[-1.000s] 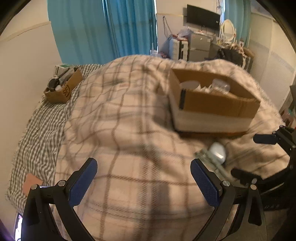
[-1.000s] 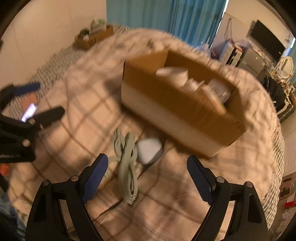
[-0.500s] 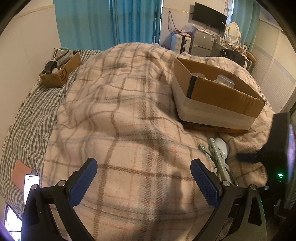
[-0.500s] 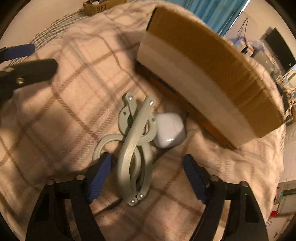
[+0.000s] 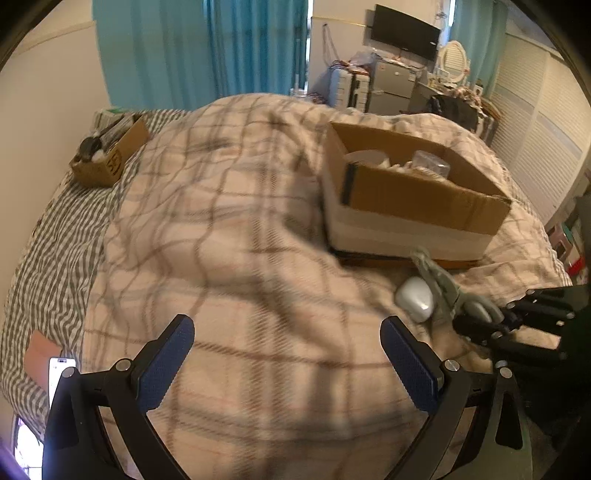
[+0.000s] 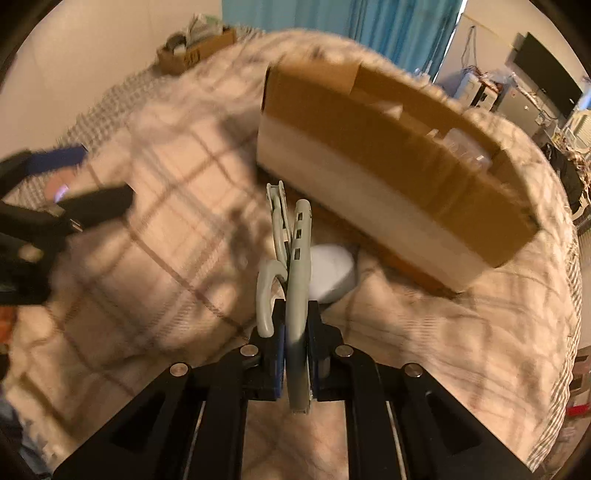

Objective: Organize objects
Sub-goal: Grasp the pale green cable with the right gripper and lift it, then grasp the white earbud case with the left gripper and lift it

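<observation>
My right gripper [image 6: 295,354] is shut on a grey-green folding hanger [image 6: 291,258] and holds it just above the plaid blanket; the hanger also shows in the left wrist view [image 5: 439,284], with the right gripper [image 5: 476,328] at its near end. A white earbud case [image 6: 330,273] lies on the blanket beside the hanger, and it shows in the left wrist view [image 5: 415,298]. An open cardboard box [image 6: 391,158] with several items inside stands just beyond them, also seen in the left wrist view [image 5: 413,199]. My left gripper [image 5: 286,362] is open and empty over the blanket.
A smaller cardboard box [image 5: 110,151] full of items sits at the far left of the bed. A lit phone [image 5: 59,376] lies at the bed's left edge on the gingham sheet. Furniture and a TV [image 5: 404,31] stand beyond the bed.
My right gripper has closed on the hanger and lifted it off the blanket. The left gripper's view has shifted slightly; it stays open.
</observation>
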